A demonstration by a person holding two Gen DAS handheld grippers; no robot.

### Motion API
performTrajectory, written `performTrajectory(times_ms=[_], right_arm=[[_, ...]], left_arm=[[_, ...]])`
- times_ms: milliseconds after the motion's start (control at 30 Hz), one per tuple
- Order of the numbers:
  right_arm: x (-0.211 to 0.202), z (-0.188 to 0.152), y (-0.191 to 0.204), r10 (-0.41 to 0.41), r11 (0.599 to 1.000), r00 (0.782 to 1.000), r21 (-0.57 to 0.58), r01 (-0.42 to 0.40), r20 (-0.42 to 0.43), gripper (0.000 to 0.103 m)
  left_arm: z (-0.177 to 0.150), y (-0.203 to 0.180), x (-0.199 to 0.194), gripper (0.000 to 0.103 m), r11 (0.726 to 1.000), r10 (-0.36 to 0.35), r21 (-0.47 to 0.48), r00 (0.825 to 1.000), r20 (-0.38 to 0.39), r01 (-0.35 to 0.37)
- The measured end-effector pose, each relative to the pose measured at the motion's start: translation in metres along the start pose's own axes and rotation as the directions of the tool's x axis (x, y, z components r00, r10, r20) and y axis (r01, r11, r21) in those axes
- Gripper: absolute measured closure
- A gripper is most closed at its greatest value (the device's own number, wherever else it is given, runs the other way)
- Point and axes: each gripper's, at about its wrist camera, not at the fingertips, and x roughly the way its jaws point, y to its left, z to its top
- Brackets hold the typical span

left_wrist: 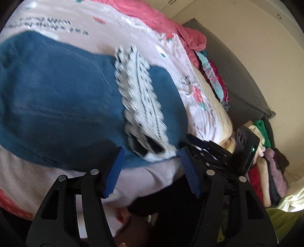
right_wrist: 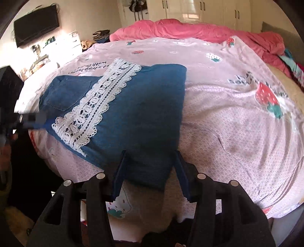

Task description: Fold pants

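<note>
Blue denim pants [right_wrist: 133, 106] with a white lace strip [right_wrist: 98, 106] lie folded on the pink strawberry-print sheet [right_wrist: 228, 133]. In the right wrist view my right gripper [right_wrist: 150, 153] is over the near corner of the pants. Its blue pads [right_wrist: 118, 176] stand apart with denim lying between them, not pinched. In the left wrist view the same pants [left_wrist: 57, 98] fill the left side. My left gripper [left_wrist: 152, 152] is open at the pants' edge, where the lace strip [left_wrist: 140, 98] ends. The left gripper [right_wrist: 36, 121] also shows blurred at the pants' left end.
A pink duvet [right_wrist: 180, 28] is bunched along the bed's far side. Stacked clothes [left_wrist: 214, 79] and a grey headboard [left_wrist: 237, 76] are on the right. More laundry [left_wrist: 266, 161] is piled by the wall. A TV [right_wrist: 36, 24] and wardrobes [right_wrist: 199, 9] stand beyond. The bed edge is just below both grippers.
</note>
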Motion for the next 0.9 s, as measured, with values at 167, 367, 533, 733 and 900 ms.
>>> performTrajectory(times_ms=[167, 367, 533, 733, 900], right_arm=[[-0.008, -0.001, -0.010, 0.030, 0.998, 0.999, 0.050, -0.031, 0.023, 0.052], [-0.008, -0.002, -0.004, 0.026, 0.999, 0.999, 0.022, -0.027, 0.020, 0.047], [-0.011, -0.001, 0.007, -0.007, 1.000, 0.999, -0.007, 0.008, 0.037, 0.047], [-0.007, 0.003, 0.030, -0.007, 0.995, 0.999, -0.097, 0.012, 0.051, 0.046], [0.007, 0.001, 0.018, -0.025, 0.998, 1.000, -0.054, 0.025, -0.003, 0.046]], left_arm=[[-0.001, 0.003, 0.015, 0.050, 0.997, -0.040, -0.071, 0.999, -0.030, 0.038], [0.000, 0.014, 0.028, 0.086, 0.992, -0.038, -0.124, 0.999, -0.023, 0.035], [0.002, -0.011, 0.008, 0.088, 0.998, 0.058, 0.034, 0.998, 0.018, -0.059], [-0.002, -0.013, 0.007, 0.083, 0.973, 0.201, 0.118, 0.980, -0.009, -0.198], [-0.004, -0.009, 0.017, 0.076, 0.972, 0.206, 0.120, 0.978, -0.032, -0.201]])
